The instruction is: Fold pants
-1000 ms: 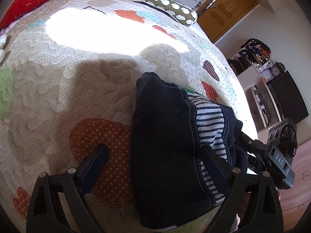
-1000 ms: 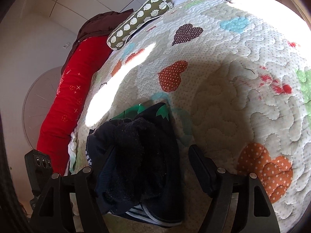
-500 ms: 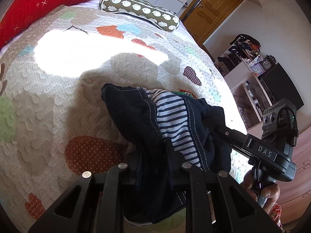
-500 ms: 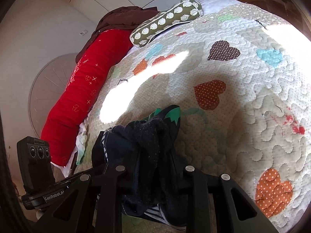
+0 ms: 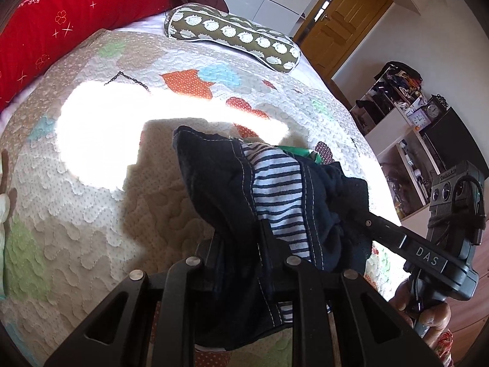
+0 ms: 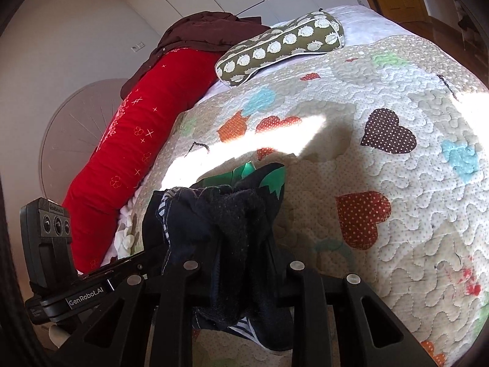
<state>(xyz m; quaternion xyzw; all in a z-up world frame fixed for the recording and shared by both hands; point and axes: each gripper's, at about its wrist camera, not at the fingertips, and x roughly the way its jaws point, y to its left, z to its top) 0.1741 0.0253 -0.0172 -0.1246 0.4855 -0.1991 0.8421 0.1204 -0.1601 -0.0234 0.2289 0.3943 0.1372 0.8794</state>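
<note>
You are holding the dark blue pants [image 5: 220,189] with both tongs, just above the near edge of the heart quilt [image 5: 91,214]. Your left gripper [image 5: 241,263] is squeezing the pants tight, with its two sides close together and cloth bunched between them. Your right gripper [image 6: 241,275] is pinching the pants the same way, just beside the left one. In the left view, the hand [image 5: 428,309] holding the right tongs is showing at the quilt's near right corner.

The pants are hanging in a lump from both tongs, with a striped lining [image 5: 275,189] and a green patch [image 6: 272,180] showing. The far end of the pants is reaching toward the middle of the quilt, near a bright sun patch [image 5: 122,128].

The quilt is lying wide and flat past the pants, with lots of bare room on it. At the quilt's far edge, a spotted green pillow [image 5: 232,35] is lying. Along the quilt's far left edge, a long red cushion [image 6: 134,159] is resting. Off the quilt's right edge, shelves [image 5: 397,116] are standing, well apart from the pants.
</note>
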